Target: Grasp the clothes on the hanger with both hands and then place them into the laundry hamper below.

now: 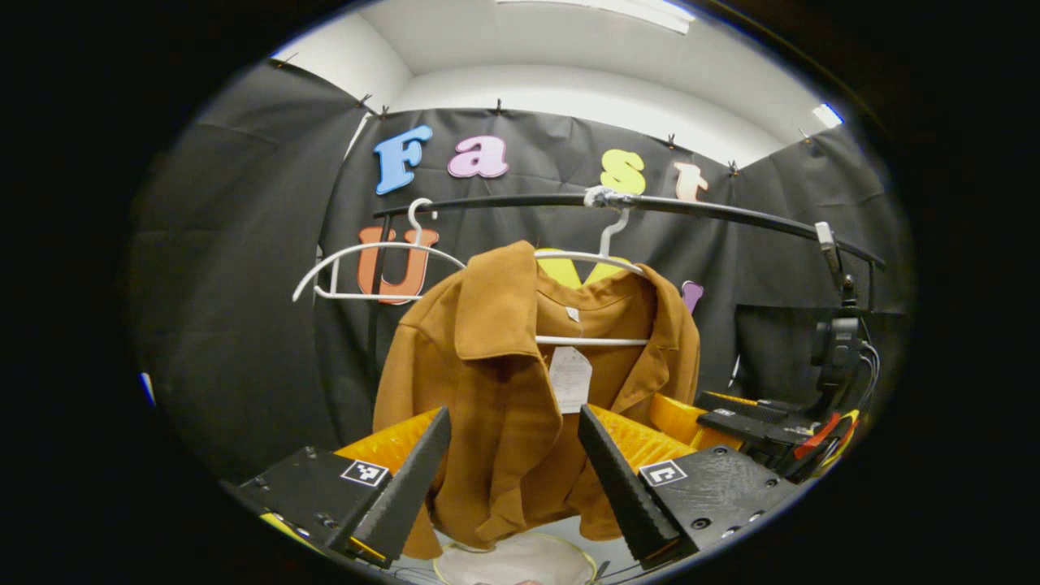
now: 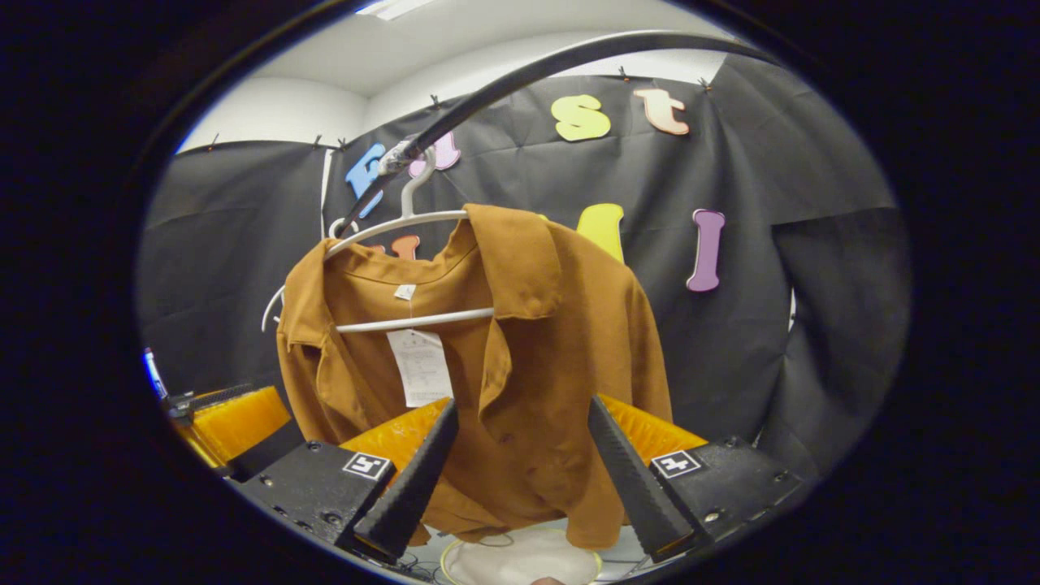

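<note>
Left gripper view: the brown shirt, soft matte fabric with a paper tag, hung on a white hanger under the curved black rail. The left gripper sat wide open, holding nothing, aimed at the shirt's lower half.

Right gripper view: same shirt draped below the rail, and the right gripper was spread wide too, empty, level with the hem. The white round hamper rim sat below the shirt.

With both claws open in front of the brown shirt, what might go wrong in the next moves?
1. The brown shirt hangs on a white hanger hooked over the rail; a straight downward pull could drag the hanger along or snag the collar.
2. The left claw and right claw are both open, the cloth apparently beyond the fingertips; closing early may catch only a loose fold.
3. The hamper opening looks small below; the shirt might drape over its rim.
</note>
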{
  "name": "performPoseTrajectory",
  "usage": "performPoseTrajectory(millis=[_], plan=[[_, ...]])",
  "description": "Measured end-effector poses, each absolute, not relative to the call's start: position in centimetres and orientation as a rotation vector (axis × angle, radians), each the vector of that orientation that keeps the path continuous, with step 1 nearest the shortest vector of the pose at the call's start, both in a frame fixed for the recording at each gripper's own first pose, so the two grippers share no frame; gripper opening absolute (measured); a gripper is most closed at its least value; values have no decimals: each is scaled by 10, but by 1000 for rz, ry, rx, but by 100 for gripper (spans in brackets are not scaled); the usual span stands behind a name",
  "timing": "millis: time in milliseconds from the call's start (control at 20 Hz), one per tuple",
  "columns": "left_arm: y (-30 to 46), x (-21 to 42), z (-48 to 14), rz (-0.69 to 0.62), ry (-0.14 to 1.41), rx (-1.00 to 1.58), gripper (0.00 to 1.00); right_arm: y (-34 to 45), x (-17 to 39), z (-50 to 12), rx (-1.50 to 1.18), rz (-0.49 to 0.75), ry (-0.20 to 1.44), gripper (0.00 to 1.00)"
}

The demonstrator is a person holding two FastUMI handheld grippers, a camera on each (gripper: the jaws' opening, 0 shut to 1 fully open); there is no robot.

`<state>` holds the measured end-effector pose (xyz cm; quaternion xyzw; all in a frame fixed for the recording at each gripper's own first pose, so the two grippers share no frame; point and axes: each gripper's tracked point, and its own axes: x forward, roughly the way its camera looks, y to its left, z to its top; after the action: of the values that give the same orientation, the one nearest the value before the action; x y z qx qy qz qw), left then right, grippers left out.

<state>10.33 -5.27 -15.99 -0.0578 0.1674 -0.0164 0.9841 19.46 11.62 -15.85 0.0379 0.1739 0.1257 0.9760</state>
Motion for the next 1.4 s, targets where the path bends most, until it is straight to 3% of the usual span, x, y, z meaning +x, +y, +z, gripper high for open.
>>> performPoseTrajectory(millis=[100, 400, 650, 700, 850, 950, 1100, 1150, 1200, 1250, 1400], plan=[[-58, 117, -162, -22, 332, -125, 97, 119, 210, -157, 72, 275, 340, 100], [-52, 155, -185, 58, 366, -152, 100, 131, 244, -165, 87, 315, 345, 100], [-38, 182, -200, 139, 383, -161, 100, 132, 269, -176, 105, 284, 363, 100], [-36, 186, -202, 150, 385, -153, 89, 131, 273, -176, 97, 280, 361, 99], [-25, 196, -207, 191, 385, -138, 80, 127, 276, -180, 67, 269, 364, 87], [-25, 198, -209, 194, 387, -156, 82, 121, 276, -182, 53, 254, 372, 77], [-17, 195, -207, 214, 370, -147, 35, 104, 276, -180, 58, 218, 347, 61], [-11, 192, -207, 240, 361, -138, 19, 96, 274, -184, 76, 193, 351, 48], [-14, 190, -206, 216, 359, -149, 7, 90, 271, -189, 99, 175, 371, 42], [-20, 189, -205, 187, 359, -166, 7, 87, 269, -196, 118, 159, 395, 34], [-15, 182, -198, 179, 347, -177, 7, 62, 265, -201, 142, 93, 410, 21]])
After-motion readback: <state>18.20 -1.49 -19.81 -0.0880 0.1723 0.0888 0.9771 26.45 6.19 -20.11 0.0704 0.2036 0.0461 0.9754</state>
